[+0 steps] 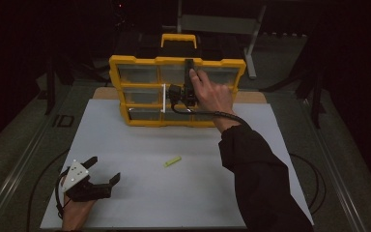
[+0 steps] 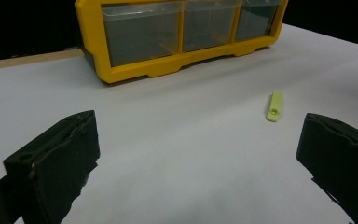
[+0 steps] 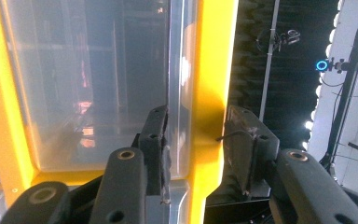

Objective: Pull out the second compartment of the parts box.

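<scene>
Dim surroundings frame a white tabletop [image 1: 183, 193] where a yellow organizer case [image 1: 140, 62] with clear compartment lids stands upright at the far side. Reaching over its top edge, the right gripper [image 3: 193, 140] straddles the yellow frame, one jaw on the clear lid and the other behind the rim, apparently clamped on it. Near the front edge, the left gripper [image 1: 102, 170] rests with jaws wide apart around nothing. Between them lies a small lime-green clip [image 1: 172, 161].
</scene>
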The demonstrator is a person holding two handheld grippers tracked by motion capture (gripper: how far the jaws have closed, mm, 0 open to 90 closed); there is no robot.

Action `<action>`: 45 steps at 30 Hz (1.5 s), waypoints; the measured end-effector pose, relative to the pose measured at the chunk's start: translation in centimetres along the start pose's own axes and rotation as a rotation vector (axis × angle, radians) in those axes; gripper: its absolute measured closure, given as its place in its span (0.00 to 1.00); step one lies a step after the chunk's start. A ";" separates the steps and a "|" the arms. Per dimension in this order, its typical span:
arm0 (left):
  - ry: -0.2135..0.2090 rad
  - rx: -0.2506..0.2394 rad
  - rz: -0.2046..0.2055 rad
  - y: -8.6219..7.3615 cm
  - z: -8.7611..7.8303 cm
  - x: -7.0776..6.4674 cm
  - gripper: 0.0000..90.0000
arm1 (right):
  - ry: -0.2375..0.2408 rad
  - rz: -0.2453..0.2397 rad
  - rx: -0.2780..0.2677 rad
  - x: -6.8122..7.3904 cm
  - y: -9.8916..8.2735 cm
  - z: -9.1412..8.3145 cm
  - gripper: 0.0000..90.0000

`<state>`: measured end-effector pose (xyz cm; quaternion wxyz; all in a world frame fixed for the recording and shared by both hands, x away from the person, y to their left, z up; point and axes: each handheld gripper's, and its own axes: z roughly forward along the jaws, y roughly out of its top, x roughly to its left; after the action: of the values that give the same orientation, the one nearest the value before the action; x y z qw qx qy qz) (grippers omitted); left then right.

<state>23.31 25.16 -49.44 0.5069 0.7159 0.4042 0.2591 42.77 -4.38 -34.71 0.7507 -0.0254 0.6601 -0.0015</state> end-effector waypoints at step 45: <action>0.000 0.005 0.002 0.0 0.0 0.0 0.00 | 0.091 -0.016 -0.013 -0.5 0.0 -0.7 0.88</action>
<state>23.33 25.16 -49.46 0.5050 0.7176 0.4038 0.2587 41.99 -4.38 -34.34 0.7198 -0.0357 0.6932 -0.0043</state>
